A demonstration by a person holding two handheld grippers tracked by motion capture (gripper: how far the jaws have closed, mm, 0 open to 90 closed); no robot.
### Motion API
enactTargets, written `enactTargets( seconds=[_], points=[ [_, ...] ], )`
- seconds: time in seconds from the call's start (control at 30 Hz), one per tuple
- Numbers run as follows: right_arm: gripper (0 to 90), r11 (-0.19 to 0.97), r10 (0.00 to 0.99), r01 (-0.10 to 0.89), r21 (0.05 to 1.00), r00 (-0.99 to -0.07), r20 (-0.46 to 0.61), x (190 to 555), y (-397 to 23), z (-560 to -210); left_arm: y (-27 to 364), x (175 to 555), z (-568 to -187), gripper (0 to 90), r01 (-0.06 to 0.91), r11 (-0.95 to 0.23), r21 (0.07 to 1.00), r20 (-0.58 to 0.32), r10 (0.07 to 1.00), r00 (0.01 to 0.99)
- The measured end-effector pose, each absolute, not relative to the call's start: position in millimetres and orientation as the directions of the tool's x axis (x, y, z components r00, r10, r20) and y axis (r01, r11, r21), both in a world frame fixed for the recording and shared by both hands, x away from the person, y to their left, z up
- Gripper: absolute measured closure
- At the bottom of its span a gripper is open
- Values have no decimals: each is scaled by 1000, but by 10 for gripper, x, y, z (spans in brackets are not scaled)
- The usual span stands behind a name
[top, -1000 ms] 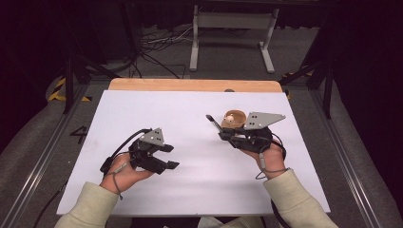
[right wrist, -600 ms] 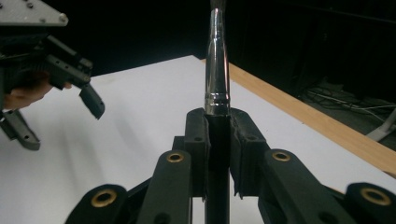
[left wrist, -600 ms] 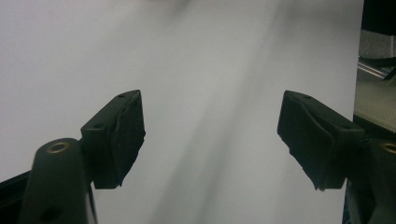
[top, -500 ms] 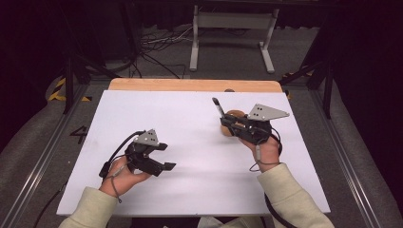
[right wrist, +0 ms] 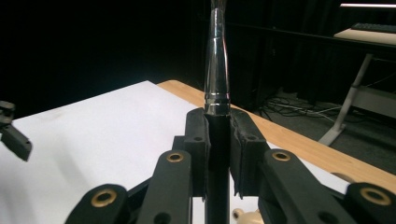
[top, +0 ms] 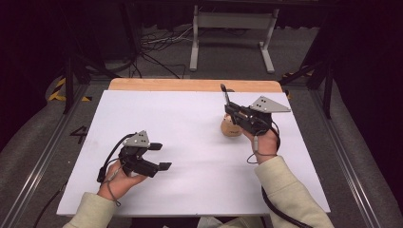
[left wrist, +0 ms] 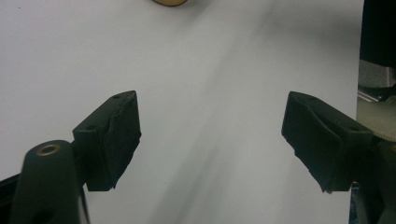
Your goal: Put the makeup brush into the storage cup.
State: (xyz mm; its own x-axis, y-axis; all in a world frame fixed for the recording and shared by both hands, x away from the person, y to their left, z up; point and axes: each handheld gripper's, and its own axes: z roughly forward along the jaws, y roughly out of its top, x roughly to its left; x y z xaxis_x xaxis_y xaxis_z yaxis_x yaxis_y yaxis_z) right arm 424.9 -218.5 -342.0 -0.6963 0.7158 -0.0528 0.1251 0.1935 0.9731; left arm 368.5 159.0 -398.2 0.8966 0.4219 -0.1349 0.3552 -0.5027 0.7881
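In the high view, the right gripper (top: 227, 100) sat over the far right part of the white rectangular table sheet (top: 190, 142), with its jaws clamped on a slim dark metal rod (top: 224, 93) whose long axis ran from the jaws up and away toward the far edge of the table. A small tan rounded wooden object (top: 230, 127) rested on the sheet directly beneath and touching or just beside the body of that gripper; its exact form could not be determined. The left gripper (top: 160, 156) lay low over the near left part of the sheet, jaws standing apart with nothing between them, having just been opening, and pointed to the right, toward the wooden object, which lay well apart from it. In the left gripper view, the two black pads (left wrist: 116, 140) stood wide over bare white sheet, and the lower edge of the wooden object (left wrist: 170, 2) showed at the top of the frame, ahead and slightly to the left of the gap's centre line. In the right gripper view, the pads (right wrist: 196, 149) pressed on both sides of the rod (right wrist: 217, 70), which rose upright along the jaw line, and a pale part of the wooden object (right wrist: 247, 217) showed below the jaws. The right hand was judged much nearer to the wooden object; any approach by the left gripper would run forward along its own axis.
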Motion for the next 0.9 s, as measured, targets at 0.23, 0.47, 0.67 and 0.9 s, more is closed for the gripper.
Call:
enactTargets(
  seconds=[0.23,0.47,0.67,0.9],
  points=[
    [790,175,734,114,978,-677,-53,4320,-2202,-3461,1639,3629,-4001,151,329,-456,827,-126,421,899],
    [789,164,744,97,982,-666,-58,4382,-2235,-3520,1746,3541,-4060,81,316,-394,863,-104,474,874],
    [789,152,752,101,983,-657,-49,4432,-2253,-3595,1800,3486,-4077,80,285,-364,887,-86,475,876],
    [789,163,756,102,981,-652,-58,4478,-2266,-3685,1817,3487,-4115,11,293,-363,884,-71,515,854]
  ],
)
